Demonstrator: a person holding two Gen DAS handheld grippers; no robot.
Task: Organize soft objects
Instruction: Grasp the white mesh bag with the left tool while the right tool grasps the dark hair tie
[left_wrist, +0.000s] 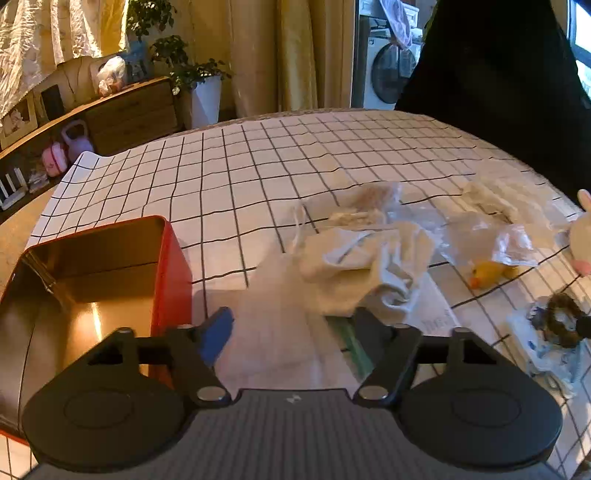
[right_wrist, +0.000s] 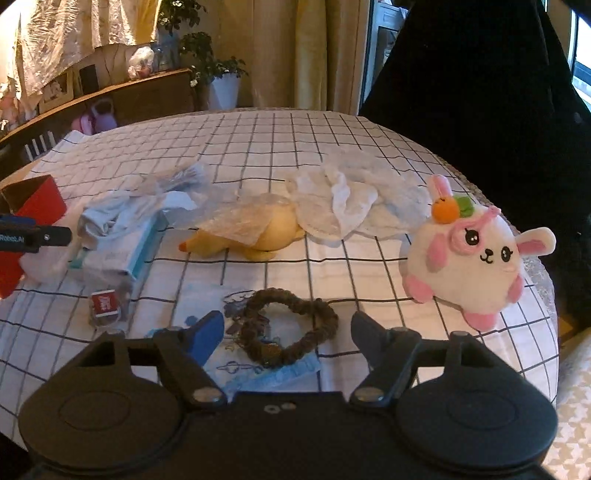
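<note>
My left gripper (left_wrist: 293, 325) is open over a pale translucent bag (left_wrist: 273, 317), next to an open red tin box (left_wrist: 110, 280) on its left. A crumpled white cloth (left_wrist: 362, 266) lies just ahead of it. My right gripper (right_wrist: 288, 332) is open and empty above a brown hair scrunchie (right_wrist: 291, 328) lying on a blue-printed packet (right_wrist: 273, 373). A yellow plush duck (right_wrist: 243, 240) lies under clear plastic at the centre. A white and pink bunny plush (right_wrist: 469, 254) sits to the right. White cloths (right_wrist: 347, 199) lie behind.
A checked tablecloth (right_wrist: 258, 140) covers the round table. A tissue pack (right_wrist: 114, 251) and a small red-labelled item (right_wrist: 105, 304) lie at left. A dark-clothed person (right_wrist: 480, 92) stands at the far right. A sideboard and plants stand behind.
</note>
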